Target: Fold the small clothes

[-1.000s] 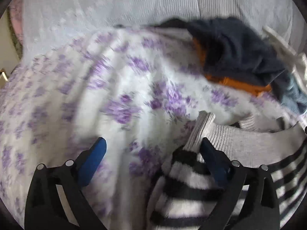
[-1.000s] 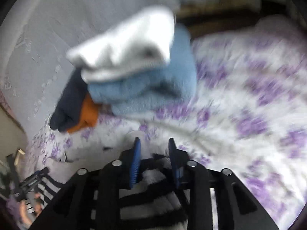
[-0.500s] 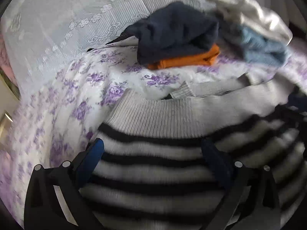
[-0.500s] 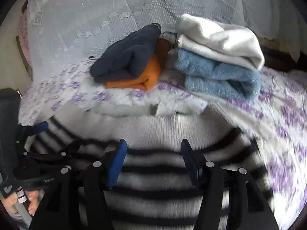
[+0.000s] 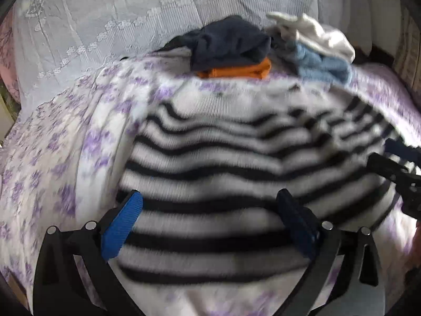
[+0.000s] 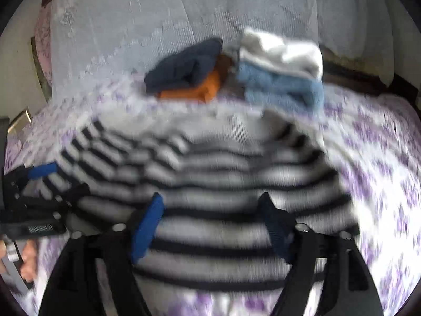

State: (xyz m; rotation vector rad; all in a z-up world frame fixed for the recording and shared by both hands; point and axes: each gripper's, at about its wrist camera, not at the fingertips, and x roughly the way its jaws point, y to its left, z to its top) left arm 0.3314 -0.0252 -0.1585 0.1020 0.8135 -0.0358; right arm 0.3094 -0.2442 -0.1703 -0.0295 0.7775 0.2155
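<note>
Right gripper (image 6: 210, 223) spread wide over the near part of the striped sweater (image 6: 210, 184), jaws just opened, fabric under them but not pinched: let go, likely so the garment settles flat. Left gripper (image 5: 208, 218) spread too, over the sweater's other near side, nothing clamped. Sweater laid out across the floral bed (image 6: 381, 158), handy for folding. Beyond the sweater, folded piles: navy on orange (image 6: 192, 76), white on blue (image 6: 281, 79), probably finished and parked clear.

The right gripper (image 6: 210, 205), its jaws just opening wide, hovers over the striped sweater (image 6: 223, 173) on the floral bedsheet (image 6: 381, 158).
</note>
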